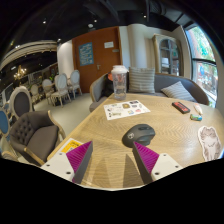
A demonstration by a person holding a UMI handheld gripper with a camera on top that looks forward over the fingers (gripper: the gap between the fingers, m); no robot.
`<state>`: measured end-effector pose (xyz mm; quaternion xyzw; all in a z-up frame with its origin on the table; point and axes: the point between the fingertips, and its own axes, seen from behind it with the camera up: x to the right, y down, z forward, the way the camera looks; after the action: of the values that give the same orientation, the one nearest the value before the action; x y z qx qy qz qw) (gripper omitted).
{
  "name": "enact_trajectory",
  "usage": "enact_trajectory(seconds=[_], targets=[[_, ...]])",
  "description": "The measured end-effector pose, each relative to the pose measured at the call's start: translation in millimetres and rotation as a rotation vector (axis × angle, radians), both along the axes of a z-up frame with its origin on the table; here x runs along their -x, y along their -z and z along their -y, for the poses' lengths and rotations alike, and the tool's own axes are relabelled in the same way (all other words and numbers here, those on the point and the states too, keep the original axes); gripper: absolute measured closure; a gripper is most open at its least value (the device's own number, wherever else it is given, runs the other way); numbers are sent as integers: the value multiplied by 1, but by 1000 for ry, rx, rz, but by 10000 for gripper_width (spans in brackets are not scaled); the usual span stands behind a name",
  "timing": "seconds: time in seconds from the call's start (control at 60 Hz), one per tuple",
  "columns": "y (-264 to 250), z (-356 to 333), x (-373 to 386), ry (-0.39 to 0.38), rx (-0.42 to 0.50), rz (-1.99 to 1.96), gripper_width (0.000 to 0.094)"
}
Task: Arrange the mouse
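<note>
A dark grey computer mouse lies on the round wooden table, just ahead of my right finger and slightly to its inside. My gripper is open, its magenta pads spread wide apart, with only bare table between them. The mouse is beyond the fingertips, not between them.
A printed sheet lies further back on the table. A tall clear cup stands at the far edge. A small red-and-dark object and a teal item lie right. A white figure card lies near right. Chairs surround the table.
</note>
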<state>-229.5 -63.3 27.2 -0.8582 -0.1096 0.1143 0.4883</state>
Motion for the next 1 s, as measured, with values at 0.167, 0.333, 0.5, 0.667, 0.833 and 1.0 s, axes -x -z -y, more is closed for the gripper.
enact_trajectory(seconds=[0.167,0.333,0.5,0.667,0.833,1.0], targets=[[10,-41,-11,64,24,35,107],[23,-67,-38,144,56,79,105],[33,-102,-53,179,89,67,117],[44,-135,-48,176,154,55,117],[48,-156,-54,189,144,123,346],[46,-154,-43,108,120,128,501]])
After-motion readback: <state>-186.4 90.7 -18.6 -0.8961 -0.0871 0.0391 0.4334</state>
